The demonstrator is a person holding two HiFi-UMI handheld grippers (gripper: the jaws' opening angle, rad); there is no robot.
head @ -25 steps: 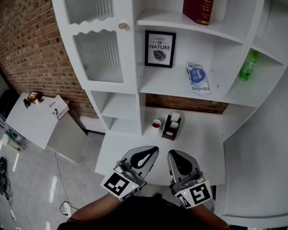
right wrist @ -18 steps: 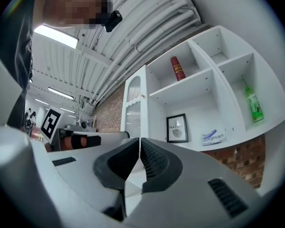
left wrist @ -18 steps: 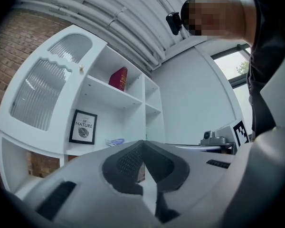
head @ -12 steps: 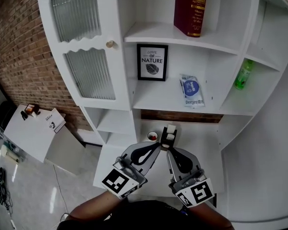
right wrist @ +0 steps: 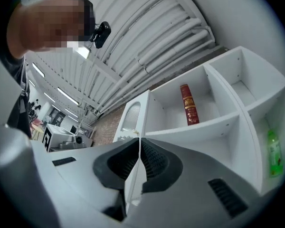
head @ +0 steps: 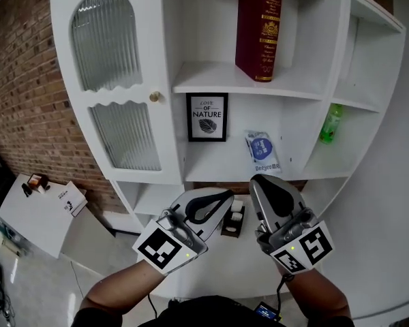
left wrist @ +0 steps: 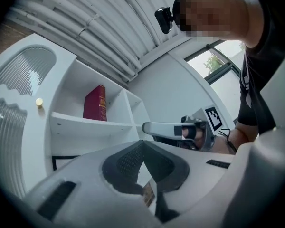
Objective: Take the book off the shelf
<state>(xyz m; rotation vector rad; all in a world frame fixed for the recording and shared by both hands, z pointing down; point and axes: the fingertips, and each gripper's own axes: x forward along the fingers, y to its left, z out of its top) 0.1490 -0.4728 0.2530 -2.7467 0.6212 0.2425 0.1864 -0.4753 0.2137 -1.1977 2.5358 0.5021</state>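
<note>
A dark red book (head: 260, 29) with gold print stands upright on the upper shelf (head: 211, 82) of the white unit; it also shows as the book (left wrist: 96, 103) and the book (right wrist: 189, 104) in the two gripper views. Both grippers hang well below it, in front of the lower shelves. My left gripper (head: 225, 197) is shut with nothing between its jaws. My right gripper (head: 264, 184) is shut too and holds nothing. In the left gripper view, the right gripper (left wrist: 178, 129) reaches in from the right.
A framed "Nature" picture (head: 206, 117) and a blue-white packet (head: 260, 152) sit on the shelf below the book. A green bottle (head: 330, 124) stands in the right compartment. A ribbed glass door (head: 112, 80) closes the left side. A small dark holder (head: 233, 218) sits on the counter.
Both grippers have risen from the counter to the height of the lower shelves, the right one higher. The view has tilted up, so the whole book shows.
</note>
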